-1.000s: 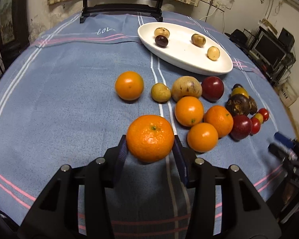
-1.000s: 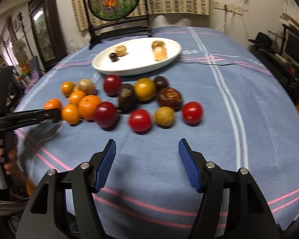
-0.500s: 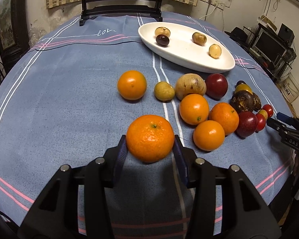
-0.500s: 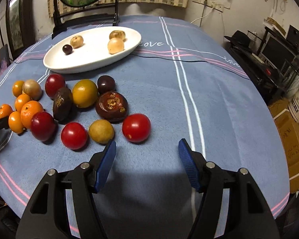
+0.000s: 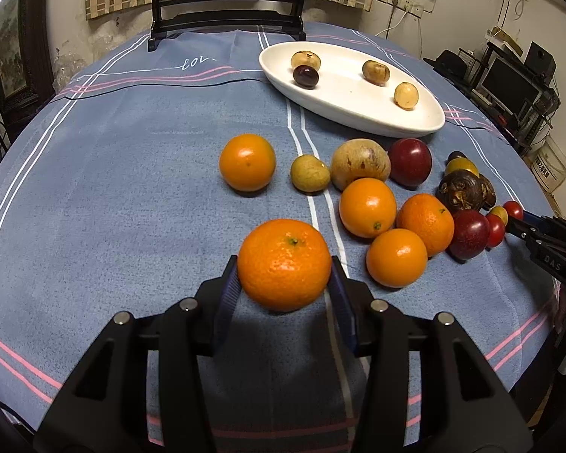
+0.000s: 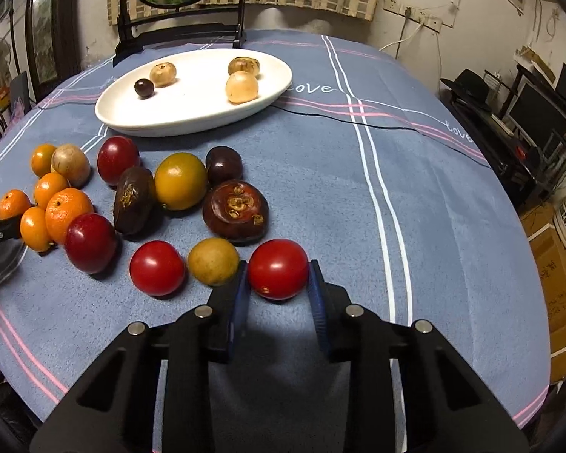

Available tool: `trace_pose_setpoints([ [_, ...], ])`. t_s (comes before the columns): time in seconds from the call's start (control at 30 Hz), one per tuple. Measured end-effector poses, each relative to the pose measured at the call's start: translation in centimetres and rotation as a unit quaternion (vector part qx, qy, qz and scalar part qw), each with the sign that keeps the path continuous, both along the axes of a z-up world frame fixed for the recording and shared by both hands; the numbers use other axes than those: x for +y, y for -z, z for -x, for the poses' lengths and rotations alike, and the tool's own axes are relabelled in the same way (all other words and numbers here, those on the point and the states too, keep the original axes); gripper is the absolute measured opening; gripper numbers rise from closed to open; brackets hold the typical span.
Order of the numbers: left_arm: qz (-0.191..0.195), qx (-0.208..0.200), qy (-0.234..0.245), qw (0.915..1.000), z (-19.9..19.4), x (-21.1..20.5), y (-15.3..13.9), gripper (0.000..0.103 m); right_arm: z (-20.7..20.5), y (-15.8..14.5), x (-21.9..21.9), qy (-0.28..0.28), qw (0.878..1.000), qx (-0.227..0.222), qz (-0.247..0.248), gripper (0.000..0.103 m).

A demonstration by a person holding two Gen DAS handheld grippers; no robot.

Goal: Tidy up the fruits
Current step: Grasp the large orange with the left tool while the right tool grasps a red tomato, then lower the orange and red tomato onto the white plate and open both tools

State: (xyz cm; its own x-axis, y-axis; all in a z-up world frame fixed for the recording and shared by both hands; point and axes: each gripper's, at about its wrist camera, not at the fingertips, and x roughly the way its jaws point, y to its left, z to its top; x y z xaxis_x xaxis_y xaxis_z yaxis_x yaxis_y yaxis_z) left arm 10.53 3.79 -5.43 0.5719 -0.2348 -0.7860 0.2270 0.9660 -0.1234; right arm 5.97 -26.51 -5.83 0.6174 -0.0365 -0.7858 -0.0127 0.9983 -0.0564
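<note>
My left gripper (image 5: 284, 266) is shut on a large mandarin (image 5: 285, 253), held just above the blue cloth. In the right wrist view my right gripper (image 6: 277, 270) has its jaws closing on a red tomato (image 6: 278, 264) that rests on the cloth, and both blue pads touch its sides. Beside that tomato lie a yellow-brown fruit (image 6: 213, 266) and a second red tomato (image 6: 156, 268). Loose oranges (image 5: 368, 207), dark red plums (image 6: 90, 241) and brown fruits (image 6: 236, 211) are clustered mid-table. The white oval plate (image 5: 343, 92) at the back holds several small fruits.
A dark wooden stand (image 6: 177, 34) with a round picture sits behind the plate. One orange (image 5: 247, 162) lies apart on the left. The table edge falls off at the right, toward shelves and cardboard boxes (image 6: 558, 275).
My right gripper moved up to the rightmost red tomato and narrowed its wide jaws around it. My left gripper kept still with the mandarin in it.
</note>
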Motion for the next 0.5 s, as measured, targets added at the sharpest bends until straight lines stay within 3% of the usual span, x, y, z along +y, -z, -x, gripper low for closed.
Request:
trace_pose_setpoints([
  [0.3,-0.011,-0.010,0.002,0.9999,-0.7,-0.5,0.1,0.046,1.7,-0.8,-0.6,-0.001,1.000,-0.012,-0.028,0.031],
  [0.5,0.012,0.000,0.008,0.9999,-0.9,0.1,-1.1,0.045,1.8,-1.3,-0.6,-0.002,0.999,-0.017,-0.039,0.031],
])
